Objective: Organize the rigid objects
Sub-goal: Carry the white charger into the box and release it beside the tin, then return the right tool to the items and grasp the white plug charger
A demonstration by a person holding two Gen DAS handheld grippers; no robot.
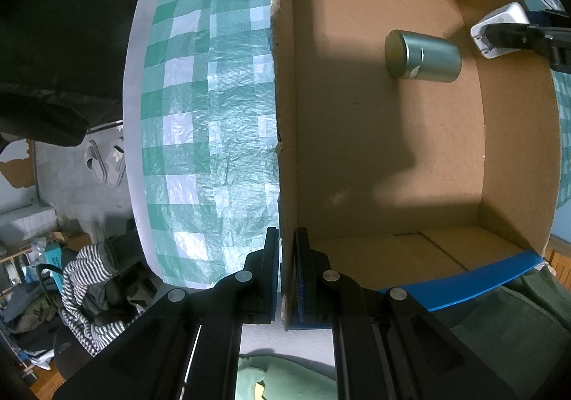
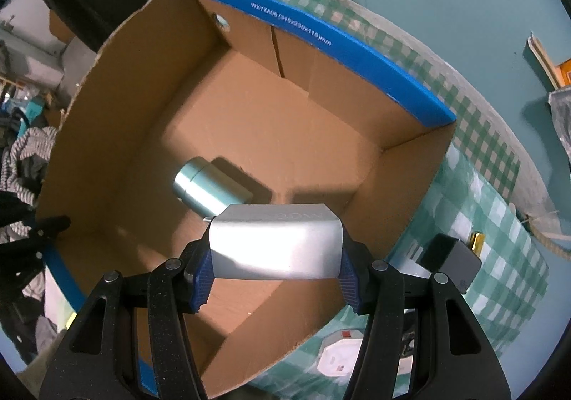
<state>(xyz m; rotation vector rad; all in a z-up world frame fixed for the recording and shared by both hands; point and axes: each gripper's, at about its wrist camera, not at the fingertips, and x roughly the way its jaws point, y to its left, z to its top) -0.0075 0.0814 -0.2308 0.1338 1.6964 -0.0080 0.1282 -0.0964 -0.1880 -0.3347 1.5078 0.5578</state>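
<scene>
An open cardboard box [image 1: 285,96] with blue-edged flaps stands on a table with a green checked cloth; it also fills the right wrist view [image 2: 117,136]. A pale green metal canister [image 1: 423,55] lies on its side on the box floor, also in the right wrist view [image 2: 208,189]. My left gripper [image 1: 286,250] is shut on the box's left wall. My right gripper [image 2: 274,266] is shut on a silver-white rectangular device [image 2: 274,244] and holds it over the box, above its right wall; the device shows in the left wrist view [image 1: 498,25] too.
On the checked cloth [image 2: 492,221] outside the box lie a black block [image 2: 451,262], a small gold object [image 2: 476,241] and a white item with a red mark [image 2: 337,357]. Clutter, a striped garment [image 1: 89,278] and slippers [image 1: 107,161] lie on the floor beyond the table edge.
</scene>
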